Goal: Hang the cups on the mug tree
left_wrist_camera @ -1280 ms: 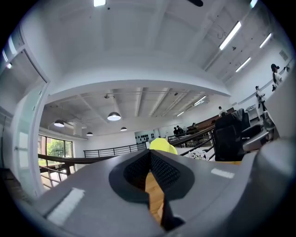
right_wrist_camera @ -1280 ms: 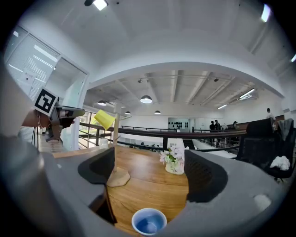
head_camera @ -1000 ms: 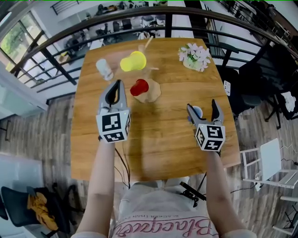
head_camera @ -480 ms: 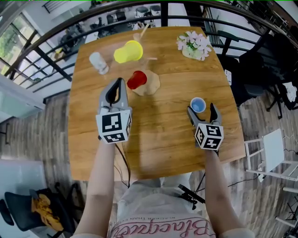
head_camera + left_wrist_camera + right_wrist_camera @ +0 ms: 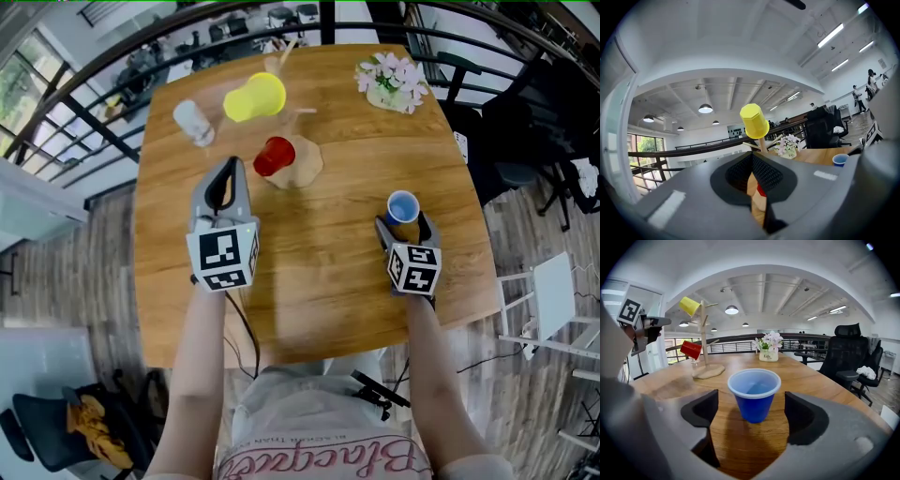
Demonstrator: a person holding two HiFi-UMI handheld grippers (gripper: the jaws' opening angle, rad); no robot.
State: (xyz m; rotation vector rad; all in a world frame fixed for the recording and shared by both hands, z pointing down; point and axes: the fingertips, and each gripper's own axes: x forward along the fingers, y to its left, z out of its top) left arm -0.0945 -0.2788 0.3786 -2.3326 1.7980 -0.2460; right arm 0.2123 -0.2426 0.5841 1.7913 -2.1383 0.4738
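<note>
A blue cup (image 5: 402, 206) stands upright on the wooden table (image 5: 328, 272), at the tips of my right gripper (image 5: 401, 225). In the right gripper view the blue cup (image 5: 754, 399) sits between the closing jaws of that gripper (image 5: 751, 418), with a gap on each side. The mug tree (image 5: 298, 164) carries a yellow cup (image 5: 255, 97) up high and a red cup (image 5: 274, 156) lower down. My left gripper (image 5: 228, 171) is shut and empty, hovering near the tree's left side. From the left gripper (image 5: 751, 176) the yellow cup (image 5: 754, 121) shows just ahead.
A clear glass (image 5: 193, 122) stands at the table's far left. A small pot of pink flowers (image 5: 392, 82) sits at the far right corner. A railing runs beyond the far table edge, and black chairs (image 5: 525, 141) stand to the right.
The right gripper has drawn back a little, so the blue cup now sits at its fingertips, and its jaws have narrowed slightly. The left gripper has hardly moved.
</note>
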